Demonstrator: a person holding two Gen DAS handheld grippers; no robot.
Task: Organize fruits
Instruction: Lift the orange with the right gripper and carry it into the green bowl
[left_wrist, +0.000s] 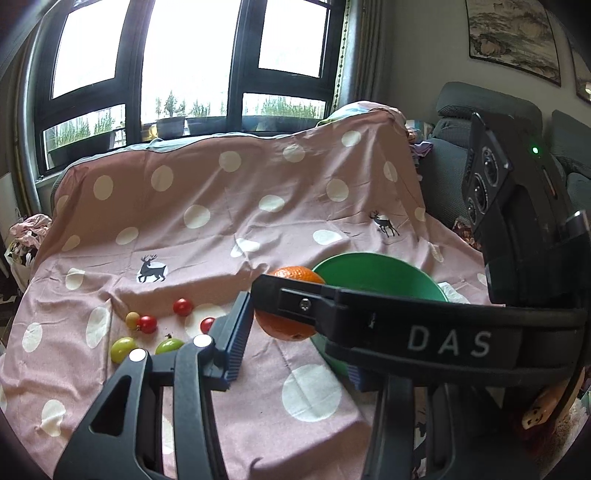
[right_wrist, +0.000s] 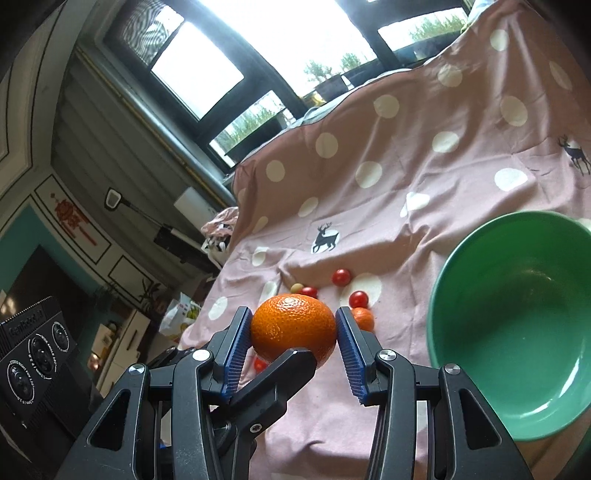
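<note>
- Landmark: the green bowl (right_wrist: 517, 325) sat on the pink dotted cloth (right_wrist: 369, 166); every place below I gave relative to it.
- Farthest left of the bowl lay the loose small fruit: two green grape-like ones (left_wrist: 122, 349), then several red cherry tomatoes (left_wrist: 183, 306) on the cloth.
- My left hand-held gripper (left_wrist: 291, 354) hung left of the bowl. Its right finger was hidden behind the other tool's body, so I could not tell how its fingers were set; nothing showed held in it.
- My right hand-held gripper (right_wrist: 293, 332) pinched the orange (right_wrist: 293, 326) between its blue pads (right_wrist: 234, 350), lifted off the cloth, just left of the bowl's rim.
- A smaller orange fruit (right_wrist: 364, 318) peeked out behind the right pad, nearer the bowl.
- Handling, as I judged it: the orange was firm with a little give, fairly heavy, its pebbled peel grippy enough; a hold across its widest part suited it.
- Orientation: it was nearly round, slightly wider than tall, the wide axis running pad to pad; I could not tell where the stem end pointed.
</note>
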